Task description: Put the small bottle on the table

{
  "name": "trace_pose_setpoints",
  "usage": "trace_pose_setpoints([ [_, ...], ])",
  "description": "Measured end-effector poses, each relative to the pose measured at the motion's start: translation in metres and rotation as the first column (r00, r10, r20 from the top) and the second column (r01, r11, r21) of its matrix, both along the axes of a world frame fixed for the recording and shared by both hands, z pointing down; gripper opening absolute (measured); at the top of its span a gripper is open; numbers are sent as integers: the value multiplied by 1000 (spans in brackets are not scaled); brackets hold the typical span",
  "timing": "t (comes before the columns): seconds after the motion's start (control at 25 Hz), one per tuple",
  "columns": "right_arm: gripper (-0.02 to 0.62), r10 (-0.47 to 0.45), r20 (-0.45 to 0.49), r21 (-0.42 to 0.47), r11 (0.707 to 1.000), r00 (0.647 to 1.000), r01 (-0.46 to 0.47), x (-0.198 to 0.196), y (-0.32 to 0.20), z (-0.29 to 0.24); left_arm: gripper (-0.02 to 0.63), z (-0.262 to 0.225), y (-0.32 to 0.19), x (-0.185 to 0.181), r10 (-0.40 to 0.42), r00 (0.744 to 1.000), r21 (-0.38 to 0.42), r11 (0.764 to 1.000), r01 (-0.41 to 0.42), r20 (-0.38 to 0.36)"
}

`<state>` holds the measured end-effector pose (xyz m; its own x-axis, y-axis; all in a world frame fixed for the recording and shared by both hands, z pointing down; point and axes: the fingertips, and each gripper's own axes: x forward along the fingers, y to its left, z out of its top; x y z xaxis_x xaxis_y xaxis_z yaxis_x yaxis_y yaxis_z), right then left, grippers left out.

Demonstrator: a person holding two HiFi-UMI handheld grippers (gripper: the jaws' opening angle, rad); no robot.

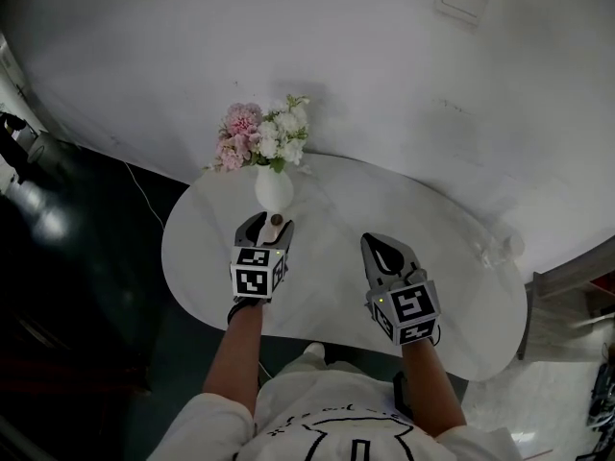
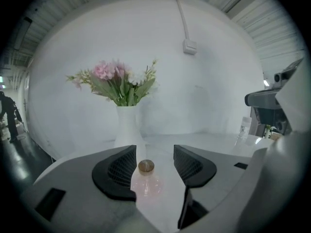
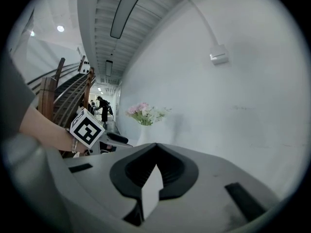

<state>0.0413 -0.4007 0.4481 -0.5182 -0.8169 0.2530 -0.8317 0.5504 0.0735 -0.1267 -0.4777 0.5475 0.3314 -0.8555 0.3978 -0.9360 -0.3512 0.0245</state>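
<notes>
Small bottle (image 2: 146,178) is standing upright on the white table (image 1: 327,286), just in front of the white vase (image 1: 273,188) of pink and white flowers (image 1: 261,133); we are holding the left gripper (image 2: 154,154) around it with the jaws spread wide, the bottle between them but not clamped, the right pad clearly apart from it and the left pad just beside it; we are keeping the right gripper (image 3: 156,147) off to the side over the table, its jaws closed together on nothing. We are judging the bottle to be light and stiff, with a clear pinkish round belly and a small brown cap (image 2: 146,166); that curved, smooth wall is probably slippery and may be fragile, so a pinch high on the curve is likely to squeeze it out of the pads; we are favouring a hold across the widest part of the belly, or at the narrow neck under the cap, with gentle pressure. With the bottle resting on the table, we are reading the placing as all but done; the vase close behind is the thing to avoid nudging.
</notes>
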Motion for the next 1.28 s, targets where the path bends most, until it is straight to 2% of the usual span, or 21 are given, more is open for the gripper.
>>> trace_pose_setpoints([
  [0.2,-7,19,28,29,999,999,-20,12,14,-19,245,-26,19,0,14,999,34,999,-15,30],
  [0.52,-7,17,54,76,997,998,-21,22,34,-55,245,-69,51,-18,-10,999,95,995,6,45],
  [0.88,-8,-2,44,112,994,999,-3,13,54,-81,245,-114,80,-33,-11,998,174,985,-1,68],
  [1.08,-8,-7,49,154,988,999,-1,8,57,-109,245,-152,93,-40,-26,998,261,965,10,56],
  [1.28,-8,-19,56,181,983,998,9,6,60,-129,245,-195,108,-52,-47,999,359,933,36,21],
])
